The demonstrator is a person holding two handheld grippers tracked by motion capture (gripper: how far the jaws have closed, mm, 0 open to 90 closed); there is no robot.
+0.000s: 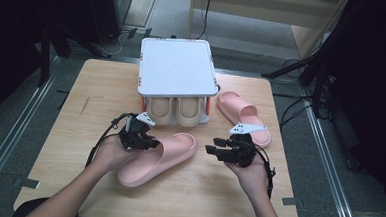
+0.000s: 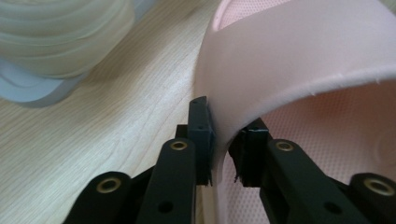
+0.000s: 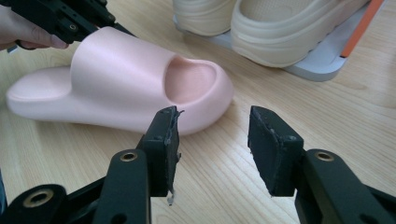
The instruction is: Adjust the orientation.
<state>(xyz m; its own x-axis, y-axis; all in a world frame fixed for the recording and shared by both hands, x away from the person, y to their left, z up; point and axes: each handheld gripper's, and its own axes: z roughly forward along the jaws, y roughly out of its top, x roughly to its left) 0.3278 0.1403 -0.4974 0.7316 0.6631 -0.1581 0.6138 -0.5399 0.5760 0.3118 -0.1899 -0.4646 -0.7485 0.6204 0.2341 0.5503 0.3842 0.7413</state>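
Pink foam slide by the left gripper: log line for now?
left gripper shut on pink foam slide strap | right gripper open, empty | slide on wooden table

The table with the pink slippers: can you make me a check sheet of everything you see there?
Surface: wooden table, bare around the shoes.
Job's things: near pink slipper lying flat; far pink slipper beside the shoe rack, which holds beige shoes.
Clutter: nothing seen.
Grippers: left gripper shut on the near pink slipper's strap edge; right gripper open, holding nothing.
Cables: black cable trailing from left gripper.
Surroundings: grey floor, dark stands.
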